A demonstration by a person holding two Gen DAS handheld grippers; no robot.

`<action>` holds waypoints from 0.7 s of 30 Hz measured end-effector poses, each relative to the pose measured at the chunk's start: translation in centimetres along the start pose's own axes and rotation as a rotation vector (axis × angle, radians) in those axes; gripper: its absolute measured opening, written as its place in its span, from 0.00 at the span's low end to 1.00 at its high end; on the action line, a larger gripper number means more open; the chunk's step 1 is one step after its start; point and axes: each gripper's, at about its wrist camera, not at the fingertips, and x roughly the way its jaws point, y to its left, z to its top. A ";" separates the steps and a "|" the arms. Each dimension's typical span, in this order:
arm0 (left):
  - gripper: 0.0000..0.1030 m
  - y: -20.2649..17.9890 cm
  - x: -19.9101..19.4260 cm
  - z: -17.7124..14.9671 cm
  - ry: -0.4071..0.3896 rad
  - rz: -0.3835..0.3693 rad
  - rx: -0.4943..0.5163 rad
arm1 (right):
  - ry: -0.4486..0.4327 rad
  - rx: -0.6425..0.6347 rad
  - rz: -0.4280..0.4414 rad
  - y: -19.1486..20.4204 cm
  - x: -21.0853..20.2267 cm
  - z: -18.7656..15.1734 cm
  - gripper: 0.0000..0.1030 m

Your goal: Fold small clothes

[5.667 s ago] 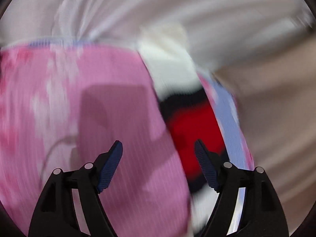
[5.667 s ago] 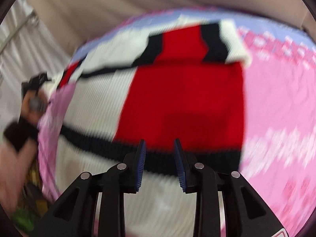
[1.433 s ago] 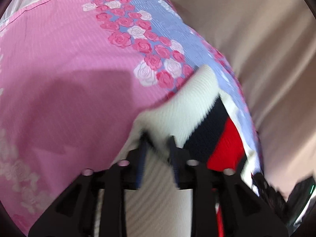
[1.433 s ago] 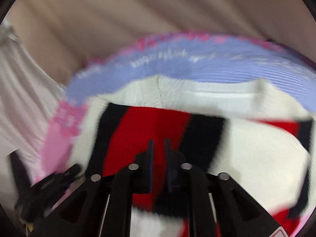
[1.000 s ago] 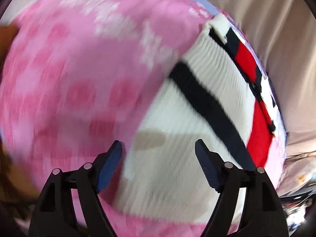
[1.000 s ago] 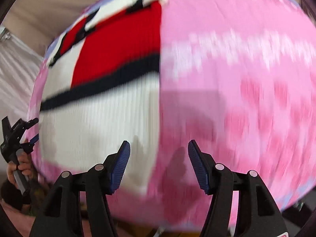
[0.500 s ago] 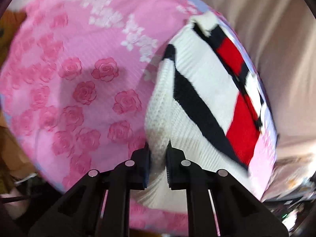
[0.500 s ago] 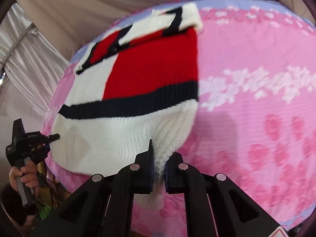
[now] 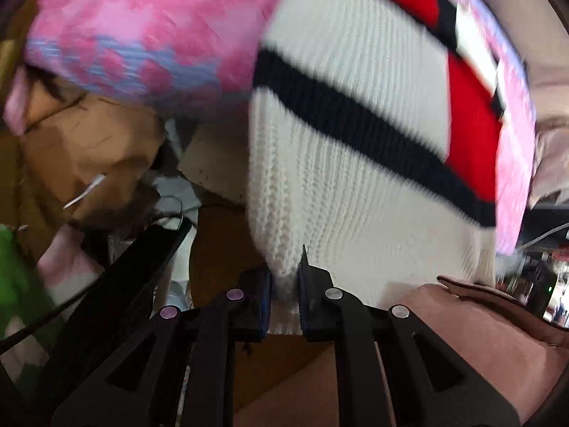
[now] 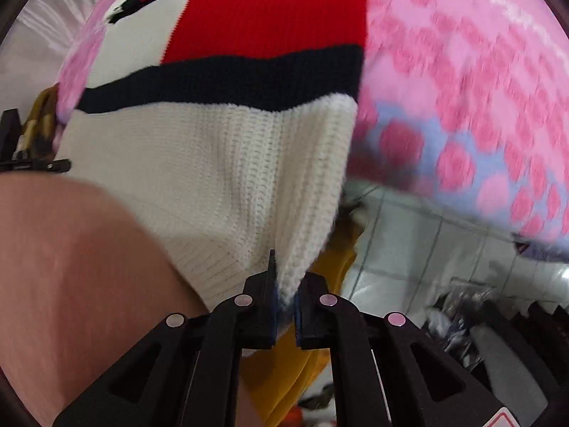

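Observation:
A small knit sweater [image 9: 341, 135], white with a navy stripe and red blocks, hangs off the near edge of a pink rose-print bed cover [image 9: 142, 25]. My left gripper [image 9: 284, 291] is shut on the sweater's white lower left corner. In the right wrist view the same sweater [image 10: 220, 149] drapes down from the bed cover [image 10: 462, 82], and my right gripper [image 10: 284, 299] is shut on its lower right corner. Both corners are pulled toward me, past the bed's edge. The far end of the sweater, with its red and navy parts, still lies on the cover.
Below the bed edge on the left lie brown fabric [image 9: 96, 149], a green cloth [image 9: 14, 270] and a black hanger [image 9: 142, 259]. A person's leg in pink [image 9: 480, 338] fills the lower right. On the right side: pale floor tiles [image 10: 409, 249], yellow cloth [image 10: 295, 366], a person's leg [image 10: 71, 277].
Both grippers closed on the sweater's lower corners about half a second ago, then dragged it toward me so its white end now hangs over the bed edge.

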 end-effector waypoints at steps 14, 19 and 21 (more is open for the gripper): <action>0.11 -5.8 -3.5 22.9 -0.481 -0.123 -0.115 | -0.630 0.505 0.414 -9.6 -5.5 20.5 0.06; 0.19 -5.6 -0.7 25.0 -0.467 -0.096 -0.169 | -0.635 0.589 0.419 -10.5 -3.7 23.9 0.10; 0.35 -5.0 -1.2 24.5 -0.496 -0.131 -0.198 | -0.667 0.591 0.432 -10.2 -4.1 24.2 0.13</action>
